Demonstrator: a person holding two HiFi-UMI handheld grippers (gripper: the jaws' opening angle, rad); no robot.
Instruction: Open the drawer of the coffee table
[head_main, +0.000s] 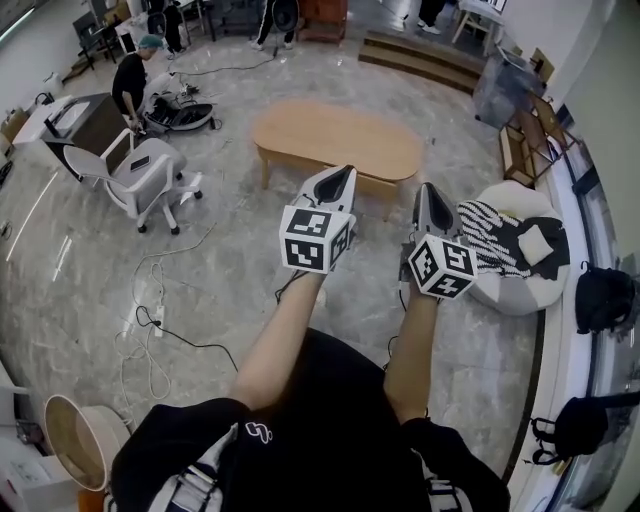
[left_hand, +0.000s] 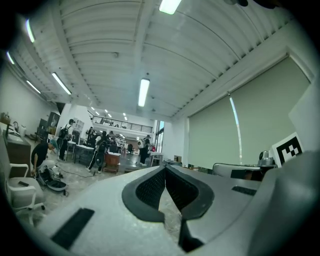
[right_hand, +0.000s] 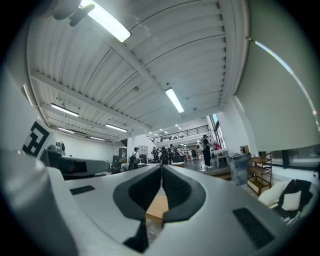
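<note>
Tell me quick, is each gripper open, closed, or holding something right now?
Left gripper: closed, holding nothing.
Right gripper: closed, holding nothing.

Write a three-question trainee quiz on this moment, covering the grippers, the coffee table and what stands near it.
1. True or false: someone is sitting on the white office chair.
2. Multiple choice: the jaws of the right gripper are A) closed on a drawer handle, B) wide apart, C) together with nothing held.
3. Short answer: which gripper view shows the wooden top of the coffee table through the gap under its jaws?
Key: 1 false, the chair is empty. 2 C. 3 the right gripper view; the left one shows only floor there.
</note>
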